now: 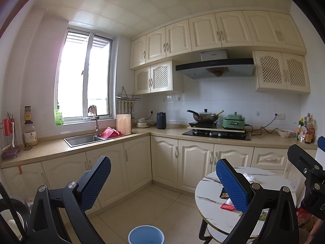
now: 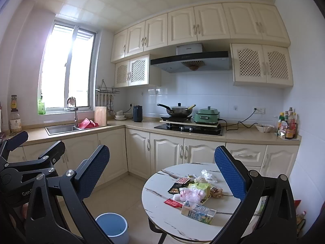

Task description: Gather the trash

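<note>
A round white marble table (image 2: 158, 199) holds a pile of trash: a drink carton (image 2: 199, 213), a red sachet (image 2: 173, 203), a pink-white plastic bag (image 2: 191, 195), a green wrapper (image 2: 203, 187), a clear crumpled wrapper (image 2: 207, 174) and dark snack packets (image 2: 175, 189). A blue bin (image 2: 111, 226) stands on the floor left of the table; it also shows in the left wrist view (image 1: 146, 234). My right gripper (image 2: 162, 172) is open and empty above the table. My left gripper (image 1: 163, 183) is open and empty over the floor, left of the table (image 1: 207, 201).
An L-shaped kitchen counter (image 2: 243, 136) runs along the back with a sink (image 2: 61, 129), gas hob (image 2: 191, 129), wok, green cooker and bottles (image 2: 288, 126). Cream cabinets line the walls. Tiled floor (image 2: 121, 195) lies between counter and table.
</note>
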